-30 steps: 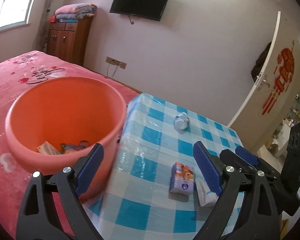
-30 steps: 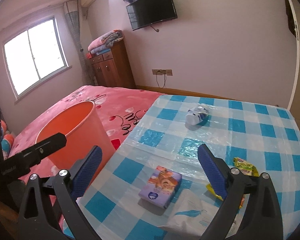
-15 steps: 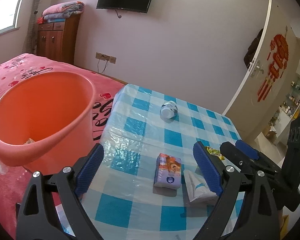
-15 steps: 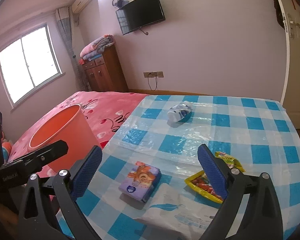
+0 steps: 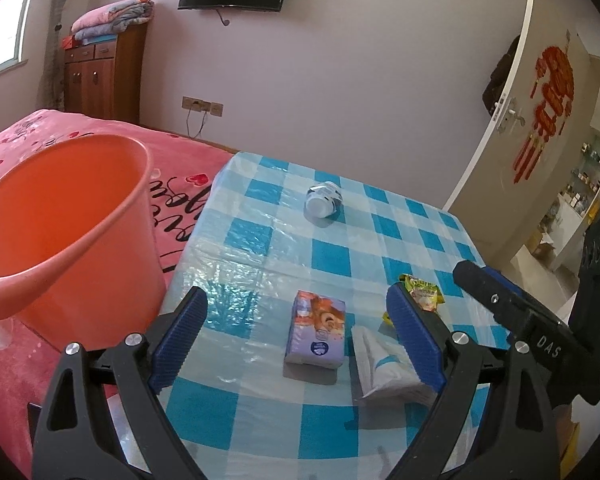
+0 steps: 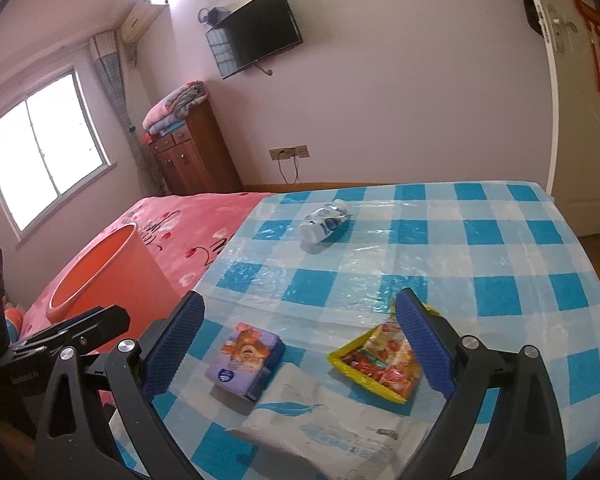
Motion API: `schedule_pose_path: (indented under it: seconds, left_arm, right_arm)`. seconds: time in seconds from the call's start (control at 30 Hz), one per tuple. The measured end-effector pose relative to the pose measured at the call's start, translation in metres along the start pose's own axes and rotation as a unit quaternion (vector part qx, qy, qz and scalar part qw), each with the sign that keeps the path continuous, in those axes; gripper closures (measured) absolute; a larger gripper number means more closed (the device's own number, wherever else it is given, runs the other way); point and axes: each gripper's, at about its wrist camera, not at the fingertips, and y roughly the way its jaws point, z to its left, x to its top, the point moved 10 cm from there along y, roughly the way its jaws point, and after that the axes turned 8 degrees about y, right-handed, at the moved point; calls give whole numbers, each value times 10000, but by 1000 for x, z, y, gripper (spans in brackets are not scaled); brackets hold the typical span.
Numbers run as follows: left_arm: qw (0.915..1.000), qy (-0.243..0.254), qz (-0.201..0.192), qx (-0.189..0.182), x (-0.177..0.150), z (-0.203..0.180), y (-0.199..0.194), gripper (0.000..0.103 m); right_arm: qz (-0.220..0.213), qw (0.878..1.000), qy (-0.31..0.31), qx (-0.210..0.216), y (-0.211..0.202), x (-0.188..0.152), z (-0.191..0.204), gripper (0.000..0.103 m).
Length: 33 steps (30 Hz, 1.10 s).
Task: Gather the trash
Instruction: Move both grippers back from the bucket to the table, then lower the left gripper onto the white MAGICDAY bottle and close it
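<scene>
We hold both tools over the near edge of the checked table [image 5: 340,248]. The left gripper [image 5: 300,344] is spread wide with nothing between its blue pads, and the right gripper [image 6: 300,344] is likewise released and empty. Four pieces of trash lie on the table: a purple tissue pack [image 5: 317,334] nearest the left gripper, a white crumpled wrapper [image 5: 382,364] just beside the pack, a yellow snack packet [image 6: 380,356] beyond the wrapper, and a small bottle [image 5: 323,200] lying on its side toward the table's far end. The orange bin [image 5: 60,220] stands off the table's left edge, against the pink bed [image 5: 172,184]. To do this well, we should probably lower one gripper squarely over the tissue pack, pads on its long sides. The wrapper beside it could get pinched too, and the glossy cloth may bunch.
</scene>
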Motion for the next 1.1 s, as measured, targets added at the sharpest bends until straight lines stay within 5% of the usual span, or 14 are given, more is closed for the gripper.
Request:
schedule_pose_path:
  seconds: [0.53,1.1]
  left_arm:
    - [9987,331,373,-102,-17,-38,25,11]
    - [9941,543,941,-10,-42,-47,67,11]
  right_arm:
    - [47,9980,576,-244,-1,4,-69,8]
    - [798,9914,961,-397,33,-30,-122,8]
